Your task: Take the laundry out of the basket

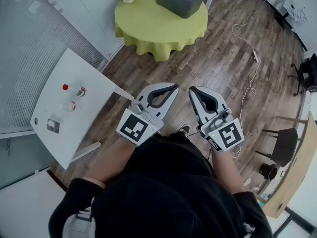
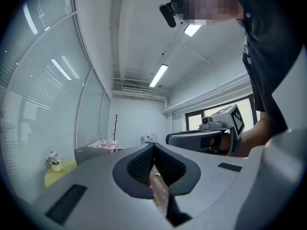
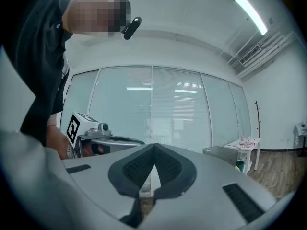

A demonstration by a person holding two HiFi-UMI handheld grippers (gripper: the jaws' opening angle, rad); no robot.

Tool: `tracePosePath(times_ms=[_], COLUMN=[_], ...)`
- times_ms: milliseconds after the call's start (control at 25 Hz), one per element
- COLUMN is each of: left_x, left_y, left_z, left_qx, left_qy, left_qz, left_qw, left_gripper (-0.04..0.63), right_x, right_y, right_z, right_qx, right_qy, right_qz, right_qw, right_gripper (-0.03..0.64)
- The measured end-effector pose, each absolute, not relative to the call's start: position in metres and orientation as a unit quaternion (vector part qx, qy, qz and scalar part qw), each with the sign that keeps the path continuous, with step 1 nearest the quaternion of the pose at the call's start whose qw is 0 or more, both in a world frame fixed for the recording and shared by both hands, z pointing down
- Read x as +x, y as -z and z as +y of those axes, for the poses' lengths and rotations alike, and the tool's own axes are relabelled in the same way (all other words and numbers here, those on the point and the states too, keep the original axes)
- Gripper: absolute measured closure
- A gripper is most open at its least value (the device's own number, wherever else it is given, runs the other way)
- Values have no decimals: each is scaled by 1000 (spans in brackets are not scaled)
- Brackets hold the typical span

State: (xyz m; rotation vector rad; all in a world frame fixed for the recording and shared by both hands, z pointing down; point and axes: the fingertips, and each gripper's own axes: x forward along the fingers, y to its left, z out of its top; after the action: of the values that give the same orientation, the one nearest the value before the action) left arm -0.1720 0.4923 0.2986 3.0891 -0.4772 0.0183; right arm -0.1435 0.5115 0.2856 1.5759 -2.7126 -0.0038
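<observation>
Both shut, left tool (image 1: pixel 174 87), right tool (image 1: pixel 192 89), rectangular grey basket (image 1: pixel 179 3), round table (image 1: pixel 148 25)

The left tool (image 2: pixel 154 145) has its jaws met at the tips, with nothing between them. The right tool (image 2: pixel 206 138) hangs just beside it. Far left, a flower pot (image 2: pixel 55 166) and a grey basket (image 2: pixel 91 155) stand on the green surface (image 2: pixel 64 169).
</observation>
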Motion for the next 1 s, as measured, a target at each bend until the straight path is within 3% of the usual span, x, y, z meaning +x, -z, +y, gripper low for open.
tracePosePath(times_ms=[520,1000], left_x=[-190,-116], left_y=[-300,-303], left_z=[478,430], left_qx=[989,987], left_qy=[2,-6], left_qz=[-146,-160], left_qw=[7,-4], left_gripper=[586,585], right_x=[-157,-83], right_y=[-292,-300], right_z=[503,447], right_qx=[523,510], right_qy=[0,8], right_qz=[-852,-860], right_qw=[15,16], right_gripper=[594,594])
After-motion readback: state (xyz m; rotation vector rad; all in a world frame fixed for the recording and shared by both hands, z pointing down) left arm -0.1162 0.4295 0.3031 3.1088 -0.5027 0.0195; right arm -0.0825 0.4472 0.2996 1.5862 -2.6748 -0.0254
